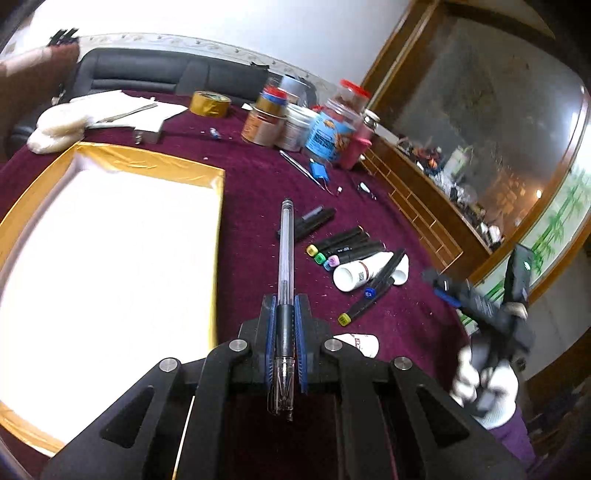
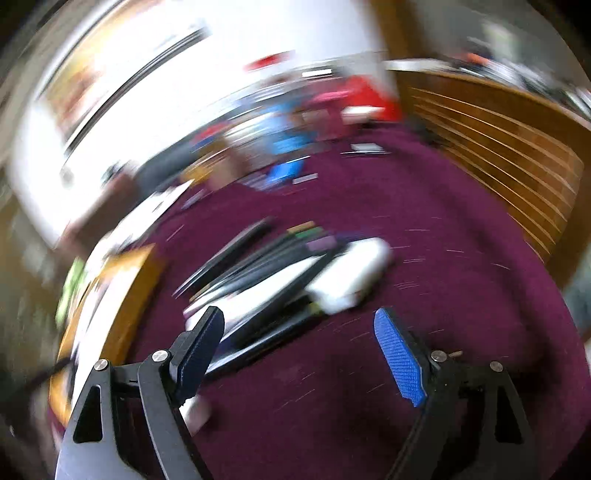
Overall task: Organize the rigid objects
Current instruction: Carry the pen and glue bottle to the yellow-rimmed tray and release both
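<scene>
Maroon cloth lies bare between tray edge, claw-held pen.

Clear gel pen, black grip, lifted, pointing away, just right of the gold-rimmed box. Black markers and white tubes farther right, lying flat.

white wall | dark sofa | wooden cabinet | maroon tablecloth
</scene>
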`<state>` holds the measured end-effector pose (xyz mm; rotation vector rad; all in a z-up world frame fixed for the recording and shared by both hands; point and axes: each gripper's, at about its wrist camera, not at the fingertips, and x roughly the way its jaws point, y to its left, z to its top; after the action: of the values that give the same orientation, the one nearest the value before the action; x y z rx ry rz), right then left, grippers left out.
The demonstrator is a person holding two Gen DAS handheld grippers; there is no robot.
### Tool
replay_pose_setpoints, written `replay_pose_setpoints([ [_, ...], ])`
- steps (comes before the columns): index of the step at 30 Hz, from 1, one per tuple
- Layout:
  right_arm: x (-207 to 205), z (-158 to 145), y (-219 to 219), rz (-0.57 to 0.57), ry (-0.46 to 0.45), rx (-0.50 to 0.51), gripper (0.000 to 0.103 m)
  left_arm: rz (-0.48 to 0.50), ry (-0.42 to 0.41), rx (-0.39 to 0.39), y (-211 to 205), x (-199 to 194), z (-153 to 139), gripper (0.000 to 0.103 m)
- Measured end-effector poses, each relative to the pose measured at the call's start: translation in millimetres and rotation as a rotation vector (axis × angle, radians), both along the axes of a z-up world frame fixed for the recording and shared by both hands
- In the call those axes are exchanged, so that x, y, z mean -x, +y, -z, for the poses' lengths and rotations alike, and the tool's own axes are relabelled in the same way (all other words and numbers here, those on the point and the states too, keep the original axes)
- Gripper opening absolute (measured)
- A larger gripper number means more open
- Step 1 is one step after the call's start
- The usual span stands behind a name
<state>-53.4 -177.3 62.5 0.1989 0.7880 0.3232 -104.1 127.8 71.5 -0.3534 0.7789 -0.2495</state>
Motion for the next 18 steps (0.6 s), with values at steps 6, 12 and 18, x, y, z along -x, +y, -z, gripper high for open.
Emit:
replay_pose_setpoints([
  [6,27,9,96,-0.391,0.006,0.257,0.08,-0.038,-0.003,0.061,27,8,3,0.007],
  [12,26,45,138,-0.512,0.054,0.446,0.039,-0.069,-0.014,0.073,45,25,2,0.007],
  [18,24,41,137,-0.501,0.079,0.396,0.024,-0.107,-0.017,0.086,66,35,5,0.007],
])
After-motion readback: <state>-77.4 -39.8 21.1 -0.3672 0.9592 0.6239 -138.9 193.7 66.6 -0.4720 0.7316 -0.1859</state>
